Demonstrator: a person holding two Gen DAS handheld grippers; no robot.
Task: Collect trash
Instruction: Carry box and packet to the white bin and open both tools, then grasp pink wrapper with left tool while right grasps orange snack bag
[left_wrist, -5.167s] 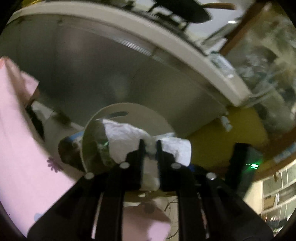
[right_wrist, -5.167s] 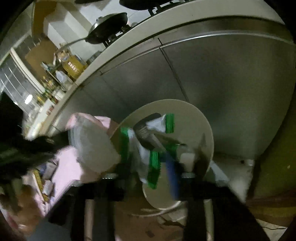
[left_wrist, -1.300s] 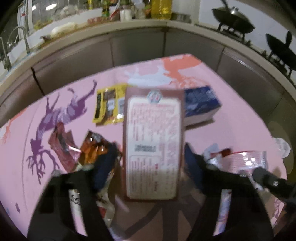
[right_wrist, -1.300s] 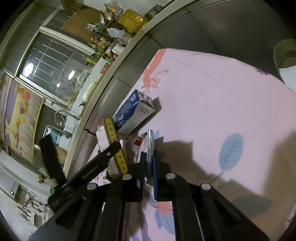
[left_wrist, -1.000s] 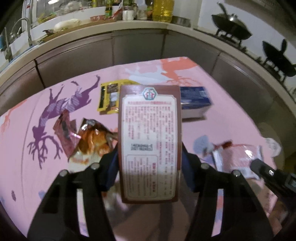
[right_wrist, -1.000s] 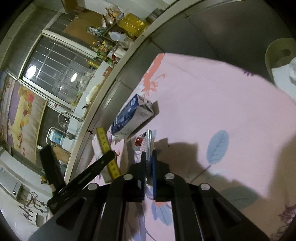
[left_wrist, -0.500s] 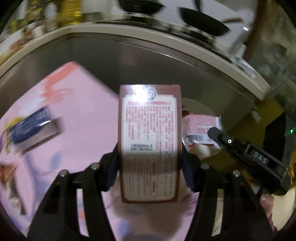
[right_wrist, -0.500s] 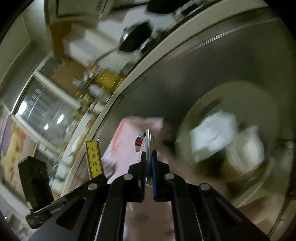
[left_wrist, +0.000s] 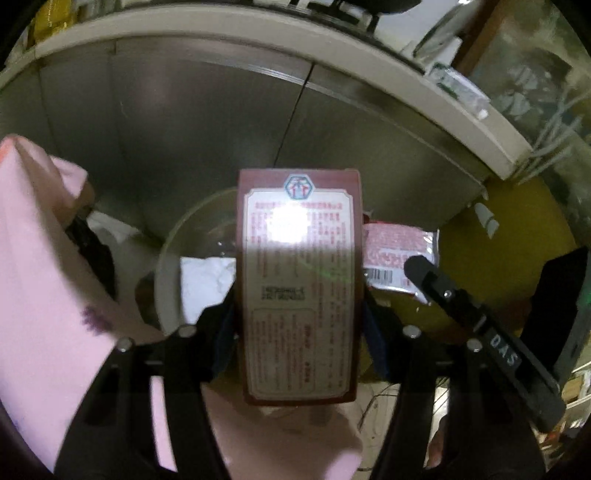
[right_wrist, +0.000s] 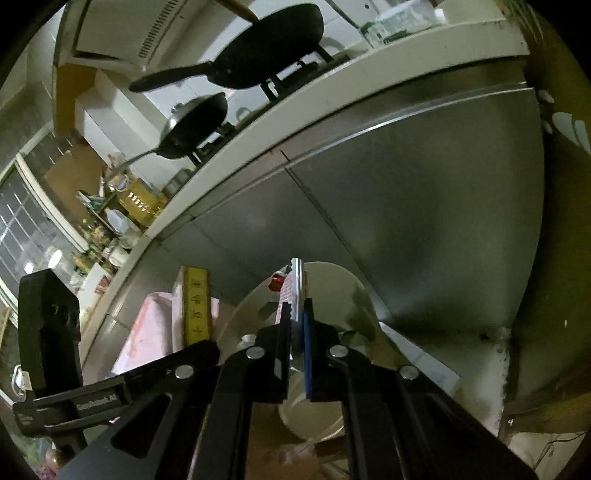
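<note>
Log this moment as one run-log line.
left gripper: shut on brown carton | right gripper: shut on pink wrapper | both over cream bin | tissue in bin | nothing released yet

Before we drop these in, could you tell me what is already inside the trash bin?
Crumpled white paper lies inside the trash bin. The brown carton held in front covers the rest.

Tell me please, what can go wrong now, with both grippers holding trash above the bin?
The left gripper holds the brown box by its lower part; the box is long, so it may tip and land outside the bin. The right gripper pinches the flat wrapper near the rim, so it may flutter past.
</note>
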